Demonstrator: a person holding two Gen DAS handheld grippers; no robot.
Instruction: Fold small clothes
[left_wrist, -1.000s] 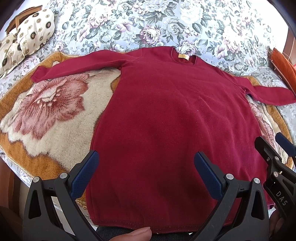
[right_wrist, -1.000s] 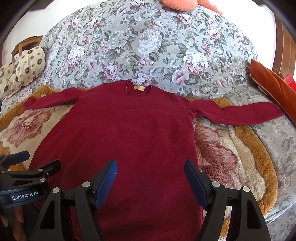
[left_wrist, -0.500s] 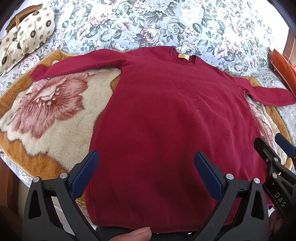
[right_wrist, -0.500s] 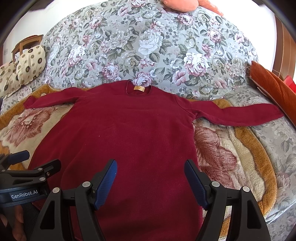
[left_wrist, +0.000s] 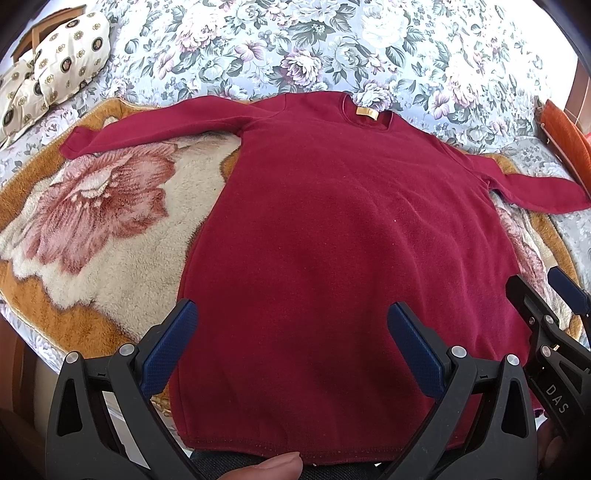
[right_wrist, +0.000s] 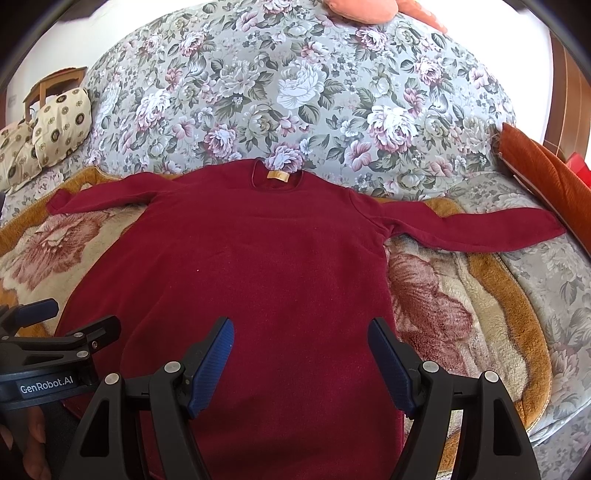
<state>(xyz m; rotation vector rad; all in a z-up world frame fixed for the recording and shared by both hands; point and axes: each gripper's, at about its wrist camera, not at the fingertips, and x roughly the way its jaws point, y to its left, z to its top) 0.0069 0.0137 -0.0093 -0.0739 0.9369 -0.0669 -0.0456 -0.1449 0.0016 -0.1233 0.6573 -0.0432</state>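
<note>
A dark red long-sleeved sweater (left_wrist: 343, 236) lay spread flat, front down or up I cannot tell, on a fleece blanket (left_wrist: 92, 221) with a large pink flower print and an orange border, its hem at the near edge of the bed and its collar with a small tan label (left_wrist: 366, 112) toward the far side. Both sleeves stretched straight out to the sides. The left claw (left_wrist: 291, 332) hovered over the hem area with its blue-padded jaws wide apart, holding nothing; the right claw (right_wrist: 301, 350) was likewise wide open and empty above the lower right part of the garment. Under the blanket lay a grey floral bedspread (right_wrist: 295, 92), with patterned cream cushions (right_wrist: 44, 125) at the far left corner.
</note>
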